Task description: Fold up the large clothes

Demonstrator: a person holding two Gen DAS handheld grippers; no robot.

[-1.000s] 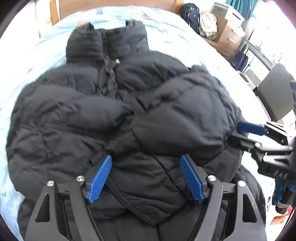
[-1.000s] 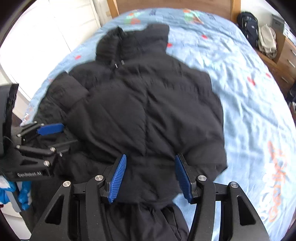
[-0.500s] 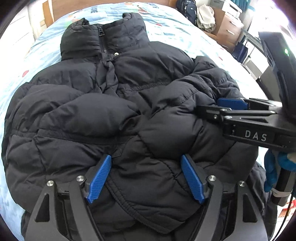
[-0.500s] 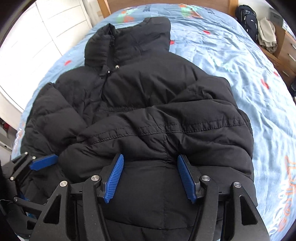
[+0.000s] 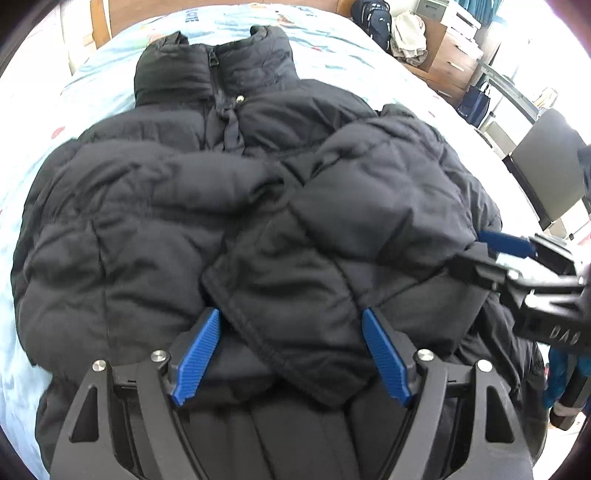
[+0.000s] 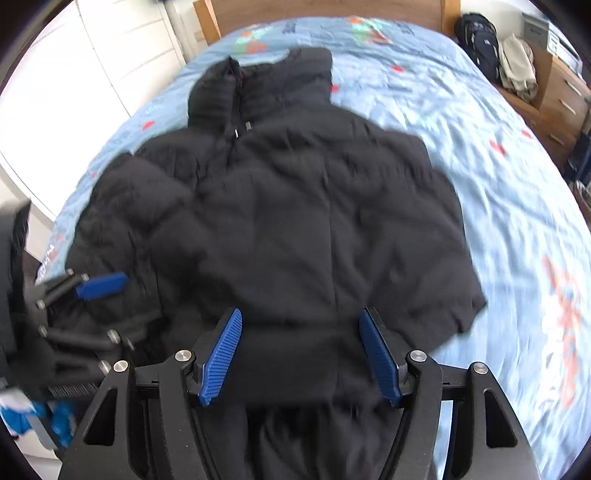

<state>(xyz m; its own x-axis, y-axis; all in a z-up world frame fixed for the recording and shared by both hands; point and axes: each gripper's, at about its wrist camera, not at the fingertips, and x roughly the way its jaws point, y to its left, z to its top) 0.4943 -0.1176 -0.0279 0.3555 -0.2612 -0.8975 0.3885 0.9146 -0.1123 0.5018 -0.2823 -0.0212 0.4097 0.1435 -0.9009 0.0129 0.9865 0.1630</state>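
A black puffer jacket (image 5: pixel 229 229) lies front up on the bed, collar at the far end, both sleeves folded across its chest. My left gripper (image 5: pixel 291 354) hangs open above the lower hem, where the cuff of the right sleeve (image 5: pixel 295 295) lies between its blue pads without being pinched. In the right wrist view my right gripper (image 6: pixel 301 358) hovers over the jacket (image 6: pixel 314 229) near its hem; its jaws are opening and the cloth beneath them is loose. Each gripper shows in the other's view: the right gripper (image 5: pixel 491 256) at the jacket's right edge, the left gripper (image 6: pixel 99 310) at its left.
The bed (image 6: pixel 517 221) has a light blue printed sheet and a wooden headboard (image 6: pixel 332 11). A dark backpack (image 6: pixel 480 40) and a wooden dresser (image 6: pixel 561 96) stand to the right of the bed, with a chair (image 5: pixel 546 166) nearer. White cupboard doors (image 6: pixel 110 55) line the left.
The right gripper reached in over the jacket, then drew back to its right edge, and its jaws stand wider. The right sleeve's cuff now lies nearer the left gripper's pads.
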